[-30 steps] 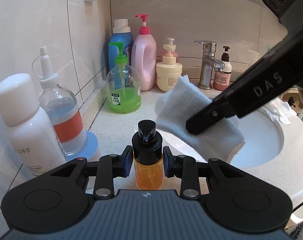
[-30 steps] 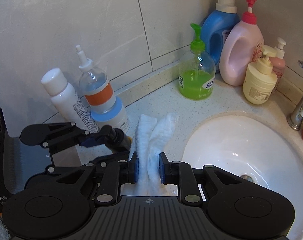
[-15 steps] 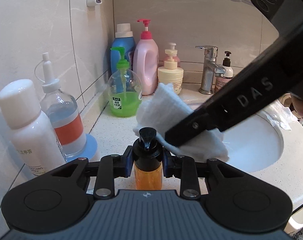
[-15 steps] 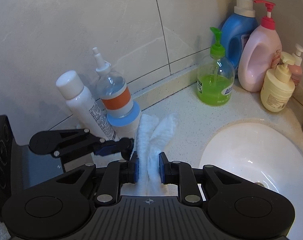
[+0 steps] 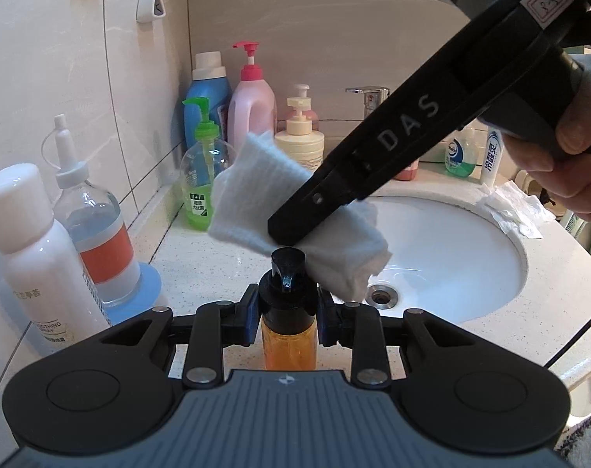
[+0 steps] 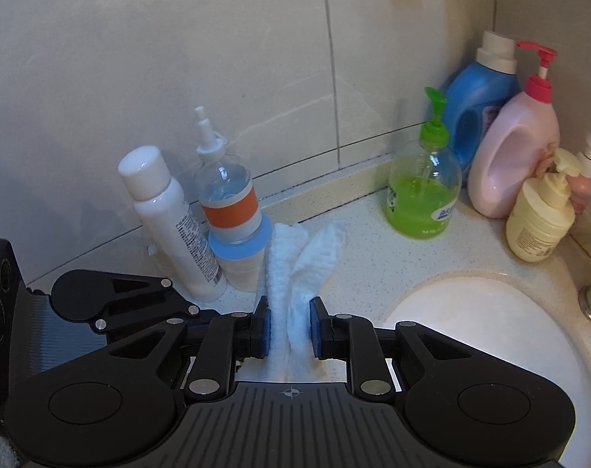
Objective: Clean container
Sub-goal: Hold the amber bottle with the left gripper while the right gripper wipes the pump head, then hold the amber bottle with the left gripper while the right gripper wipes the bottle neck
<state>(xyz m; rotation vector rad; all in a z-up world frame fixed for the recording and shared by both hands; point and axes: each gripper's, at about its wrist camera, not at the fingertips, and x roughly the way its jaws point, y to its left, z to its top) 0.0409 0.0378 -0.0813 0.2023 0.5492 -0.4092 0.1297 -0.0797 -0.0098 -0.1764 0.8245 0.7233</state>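
1. Left hand-held gripper (image 5: 288,318) clamped on neck of bottle (image 5: 289,345): black pump top, amber liquid, upright over front edge of counter (image 5: 202,261)
2. Bottle's base cut off behind gripper body; impossible to tell whether resting on counter or lifted
3. Right hand-held gripper (image 6: 289,327) closed on folded white cloth (image 6: 291,312), both blue pads pressed into it
4. In left view, cloth (image 5: 256,191) draped against rear of pump head, right gripper's dark finger across its middle; exact contact point hidden by that finger
5. In right view, bottle not visible at all, masked by cloth and by left gripper's linkage at lower left
6. Hand (image 5: 572,167) on right gripper's handle, cropped at right edge
7. Sink (image 5: 490,257) right of bottle, drain partly covered by cloth's lower corner
8. Tap (image 5: 367,95) mostly hidden behind right gripper, only top showing
9. White bottle (image 5: 34,257) and clear bottle with orange band (image 5: 96,234) on left, near wall
10. Green soap (image 5: 202,191), blue jug (image 5: 207,101), pink pump (image 5: 252,109), cream pump (image 5: 299,144) in back corner, cream one partly behind cloth
11. Crumpled tissue (image 5: 510,210) on sink's far right rim
12. Small print on labels too blurred to read
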